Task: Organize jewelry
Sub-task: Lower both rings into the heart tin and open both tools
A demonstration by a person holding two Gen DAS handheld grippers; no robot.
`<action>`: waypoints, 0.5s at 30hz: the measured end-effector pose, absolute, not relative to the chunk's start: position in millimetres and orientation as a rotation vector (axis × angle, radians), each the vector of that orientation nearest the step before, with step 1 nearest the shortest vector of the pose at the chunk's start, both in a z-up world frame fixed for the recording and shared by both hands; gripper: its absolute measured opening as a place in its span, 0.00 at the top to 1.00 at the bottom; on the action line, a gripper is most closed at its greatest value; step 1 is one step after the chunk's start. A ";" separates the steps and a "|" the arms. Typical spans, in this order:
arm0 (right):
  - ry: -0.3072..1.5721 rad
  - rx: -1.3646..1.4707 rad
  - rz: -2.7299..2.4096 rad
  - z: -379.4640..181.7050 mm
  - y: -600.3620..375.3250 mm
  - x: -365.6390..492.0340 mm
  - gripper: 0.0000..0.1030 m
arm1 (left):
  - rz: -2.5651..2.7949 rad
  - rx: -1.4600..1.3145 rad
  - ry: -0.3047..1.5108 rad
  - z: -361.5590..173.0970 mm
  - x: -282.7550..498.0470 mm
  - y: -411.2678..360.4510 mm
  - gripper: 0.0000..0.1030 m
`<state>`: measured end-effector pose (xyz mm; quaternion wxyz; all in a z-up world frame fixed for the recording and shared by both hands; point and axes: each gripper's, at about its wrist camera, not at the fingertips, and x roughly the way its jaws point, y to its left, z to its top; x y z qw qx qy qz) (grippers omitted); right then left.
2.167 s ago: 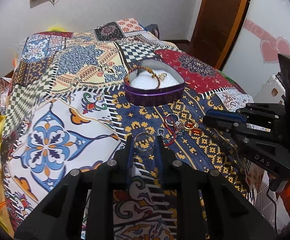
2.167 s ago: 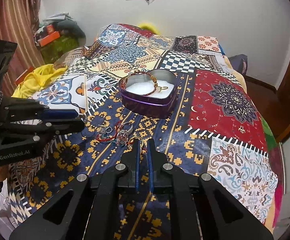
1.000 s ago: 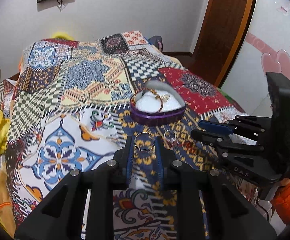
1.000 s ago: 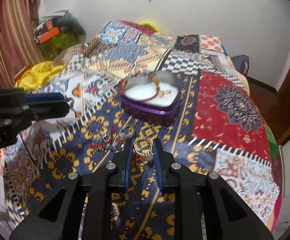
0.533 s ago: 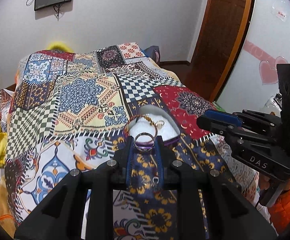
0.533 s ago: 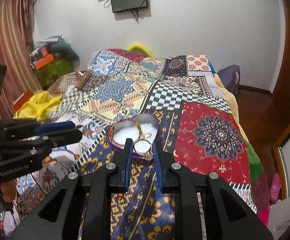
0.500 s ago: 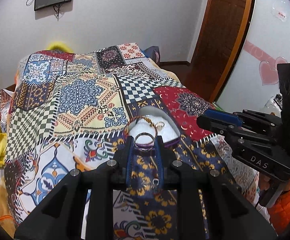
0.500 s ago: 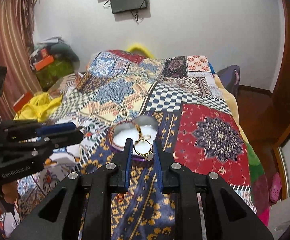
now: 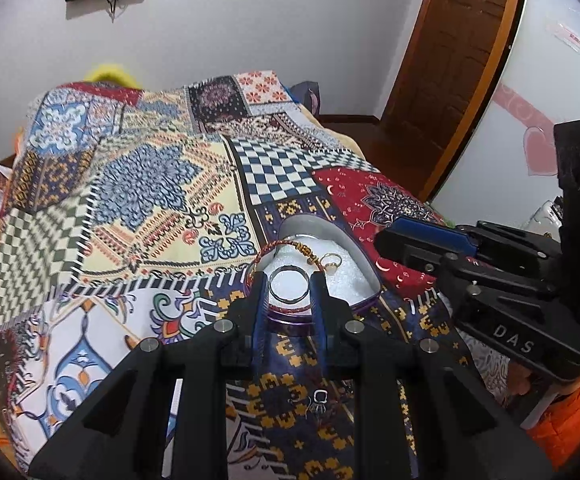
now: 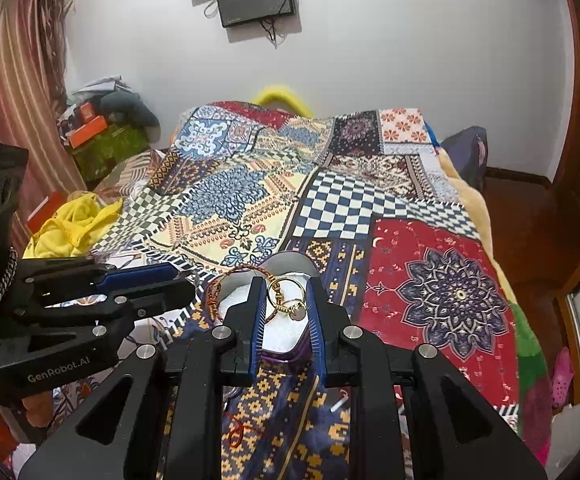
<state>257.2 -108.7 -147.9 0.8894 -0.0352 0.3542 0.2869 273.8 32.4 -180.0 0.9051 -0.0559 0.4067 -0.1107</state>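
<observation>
We see the left gripper (image 9: 289,286) at lower centre of its frame, jaws clamped on a silver ring (image 9: 288,284), held over the near edge of the heart-shaped tin (image 9: 363,268). The right gripper (image 10: 286,300), lower centre of its own frame, has jaws clamped on a gold ring (image 10: 282,290) above the same tin. A red-and-gold bracelet (image 9: 286,245) and another small gold ring (image 9: 331,260) lie inside the tin on white padding. The tin sits on the patchwork bedspread (image 9: 150,184).
</observation>
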 end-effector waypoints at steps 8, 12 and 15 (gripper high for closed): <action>0.804 -0.066 0.619 -161.4 -105.0 269.2 0.82 | -0.242 -0.124 0.880 -193.8 285.8 28.7 0.81; 0.816 -0.058 0.632 -163.3 -105.8 270.6 0.82 | -0.253 -0.123 0.887 -194.7 289.2 26.7 0.81; 0.819 -0.064 0.636 -164.5 -105.2 271.3 0.82 | -0.257 -0.116 0.896 -195.3 291.9 24.1 0.81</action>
